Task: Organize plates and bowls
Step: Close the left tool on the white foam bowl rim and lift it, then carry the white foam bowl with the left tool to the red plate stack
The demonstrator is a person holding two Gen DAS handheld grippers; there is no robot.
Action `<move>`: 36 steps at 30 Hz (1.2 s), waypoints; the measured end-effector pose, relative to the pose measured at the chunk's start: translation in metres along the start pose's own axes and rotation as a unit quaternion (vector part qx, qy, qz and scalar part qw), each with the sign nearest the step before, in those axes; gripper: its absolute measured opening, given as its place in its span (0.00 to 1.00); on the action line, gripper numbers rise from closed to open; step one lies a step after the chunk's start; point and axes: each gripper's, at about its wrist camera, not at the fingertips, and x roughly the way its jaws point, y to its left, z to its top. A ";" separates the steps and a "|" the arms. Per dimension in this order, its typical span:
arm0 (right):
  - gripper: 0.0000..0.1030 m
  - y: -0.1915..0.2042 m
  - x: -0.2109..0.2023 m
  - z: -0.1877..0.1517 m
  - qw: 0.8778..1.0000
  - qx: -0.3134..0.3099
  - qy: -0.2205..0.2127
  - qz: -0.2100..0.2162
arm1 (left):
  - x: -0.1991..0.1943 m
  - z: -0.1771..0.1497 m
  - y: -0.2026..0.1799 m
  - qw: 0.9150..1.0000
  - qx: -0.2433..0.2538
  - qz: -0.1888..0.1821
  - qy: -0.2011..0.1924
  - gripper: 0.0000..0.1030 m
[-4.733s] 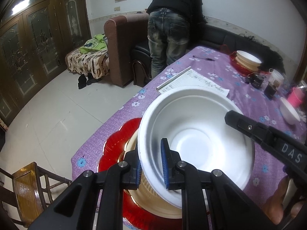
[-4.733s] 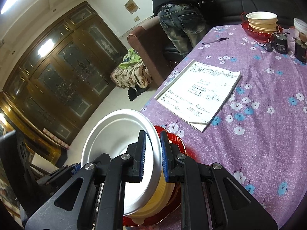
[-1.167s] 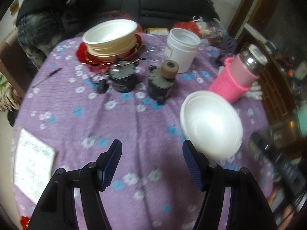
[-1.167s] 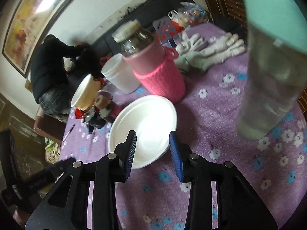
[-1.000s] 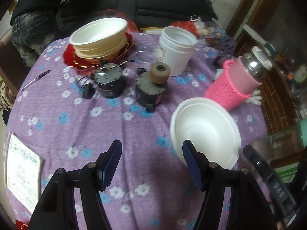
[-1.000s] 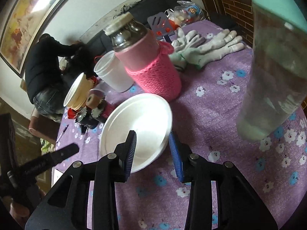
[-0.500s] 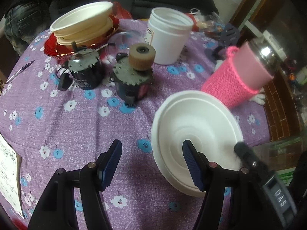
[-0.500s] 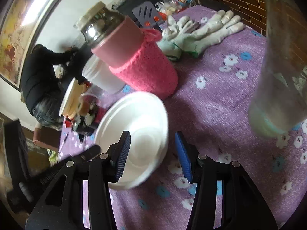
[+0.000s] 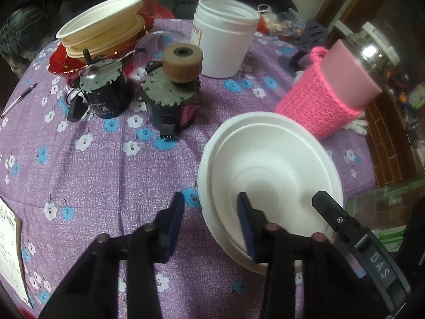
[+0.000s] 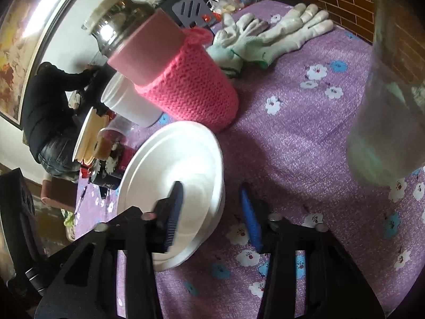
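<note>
A white foam bowl [image 9: 268, 170] sits on the purple flowered tablecloth [image 9: 101, 164], in front of a pink knit-sleeved flask [image 9: 326, 101]. My left gripper [image 9: 211, 222] is open and straddles the bowl's near left rim, one finger inside and one outside. My right gripper [image 10: 211, 210] is open and straddles the bowl's [image 10: 172, 164] right rim the same way. A stack of cream and white bowls on a red plate [image 9: 103, 33] stands at the table's far left.
Two dark motors [image 9: 170, 98] and a white tub [image 9: 224, 45] stand behind the bowl. White gloves [image 10: 268, 37] lie at the far side. A clear glass container [image 10: 393, 111] stands at the right. A pen [image 9: 18, 99] and a paper sheet lie at the left.
Both grippers left the stack at the table's other end, opened, and closed in on the lone white bowl. Each now straddles its rim.
</note>
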 end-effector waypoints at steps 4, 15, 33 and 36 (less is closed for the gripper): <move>0.14 0.001 0.000 -0.001 1.000 -0.005 -0.008 -0.006 | 0.003 0.000 -0.001 1.000 0.000 -0.009 0.003 0.19; 0.09 0.006 0.000 -0.003 0.999 -0.023 -0.020 -0.016 | -0.004 -0.005 -0.005 1.000 0.013 -0.002 -0.010 0.13; 0.09 0.050 -0.052 -0.057 0.996 -0.091 -0.024 0.012 | -0.075 -0.055 0.036 0.999 -0.021 0.005 -0.046 0.13; 0.09 0.052 -0.069 -0.075 0.994 -0.101 -0.029 0.014 | -0.089 -0.074 0.038 0.998 -0.022 0.006 -0.057 0.13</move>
